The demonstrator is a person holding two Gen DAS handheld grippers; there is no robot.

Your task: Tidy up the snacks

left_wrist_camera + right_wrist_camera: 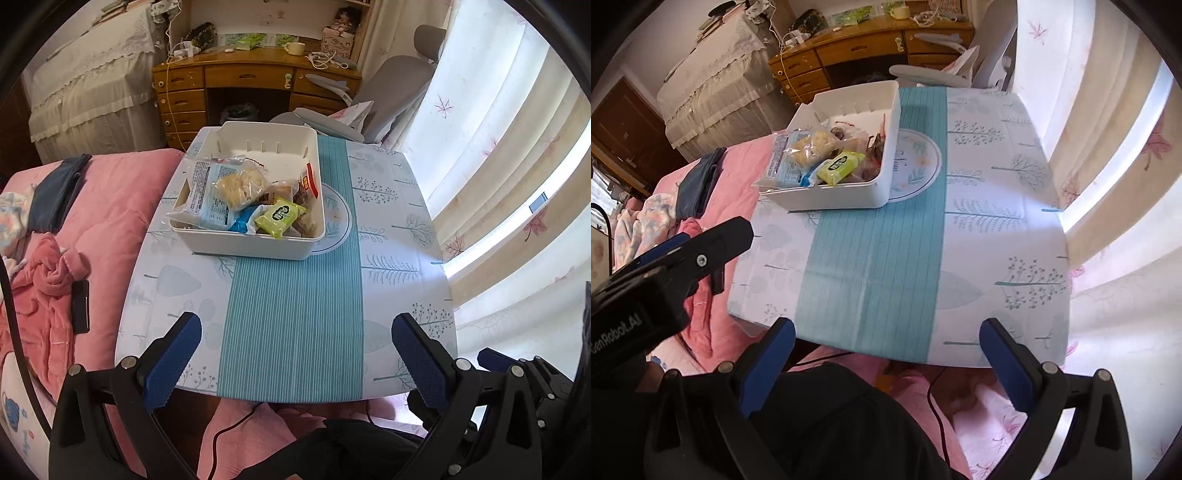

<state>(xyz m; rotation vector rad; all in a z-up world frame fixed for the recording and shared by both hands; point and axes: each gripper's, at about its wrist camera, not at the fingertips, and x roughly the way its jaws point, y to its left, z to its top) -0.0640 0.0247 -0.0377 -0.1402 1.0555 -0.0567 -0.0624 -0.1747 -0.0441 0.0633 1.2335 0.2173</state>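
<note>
A white plastic bin (255,245) (831,197) stands on the far left part of the small table (295,314) (871,258). Several wrapped snacks lie in it: a clear bag of pale crackers (242,186) (812,146), a yellow-green packet (279,218) (840,168), a blue-and-white packet (207,195) and a red-edged one (312,181). My left gripper (295,328) hangs open over the table's near edge, well short of the bin, nothing between its blue pads. My right gripper (886,332) is open too, above the near edge. The left gripper's body (665,269) shows at the left of the right wrist view.
A pink bedspread (110,206) with a dark pouch (55,195) and a black phone (80,306) lies left of the table. Behind stand a wooden desk (255,77) and a grey chair (388,92). Curtains (498,166) hang on the right. A black cable (229,432) runs below.
</note>
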